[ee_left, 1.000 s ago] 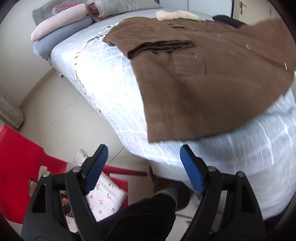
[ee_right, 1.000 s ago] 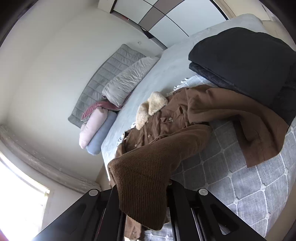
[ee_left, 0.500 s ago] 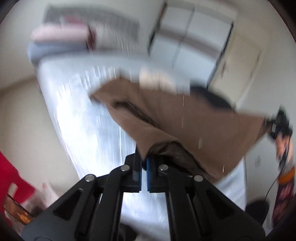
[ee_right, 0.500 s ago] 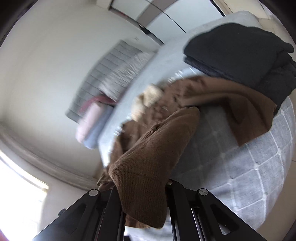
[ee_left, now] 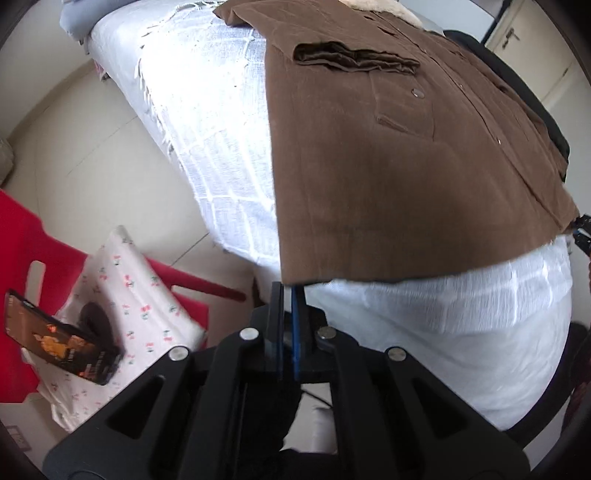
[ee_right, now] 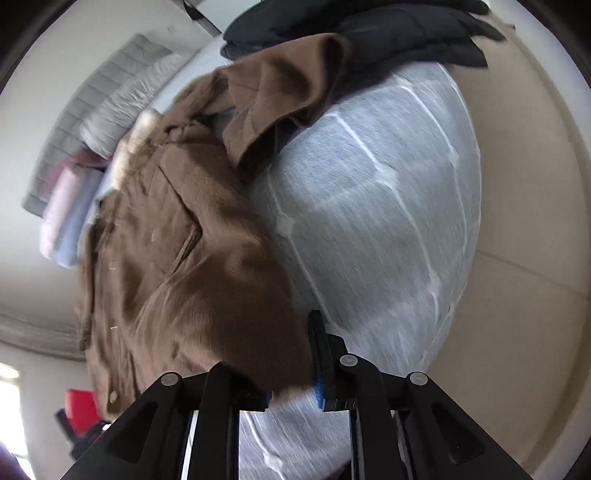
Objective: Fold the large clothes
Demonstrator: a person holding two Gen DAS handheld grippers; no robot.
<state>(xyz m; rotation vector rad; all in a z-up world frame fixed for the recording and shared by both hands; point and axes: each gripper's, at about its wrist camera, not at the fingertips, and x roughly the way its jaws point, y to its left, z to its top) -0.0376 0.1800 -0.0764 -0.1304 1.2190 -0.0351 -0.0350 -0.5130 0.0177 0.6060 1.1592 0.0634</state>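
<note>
A brown corduroy coat [ee_left: 388,166] lies spread on the bed [ee_left: 207,122], with one sleeve [ee_left: 354,59] folded across its chest and its fleece collar [ee_left: 384,7] at the far end. My left gripper [ee_left: 286,291] is shut on the near hem corner at the bed's edge. In the right wrist view the coat [ee_right: 177,258] covers the left half of the bed [ee_right: 369,221]. My right gripper [ee_right: 273,354] has its jaws opening. The hem still lies between them and drapes over the left finger, and the blue right pad [ee_right: 317,369] stands bare. The other sleeve [ee_right: 280,92] lies crumpled.
A red chair [ee_left: 22,236] with a floral cushion [ee_left: 136,288] and a dark flat case [ee_left: 59,339] stands on the tiled floor to the left. Folded dark clothes [ee_right: 369,29] sit on the bed past the coat. Pillows [ee_right: 122,107] and rolled blankets [ee_right: 62,214] lie at the headboard.
My left gripper went from wide open to shut on the hem corner, swung it up and brought it back down. My right gripper dropped to the bed with its bunch of hem and its jaws parted.
</note>
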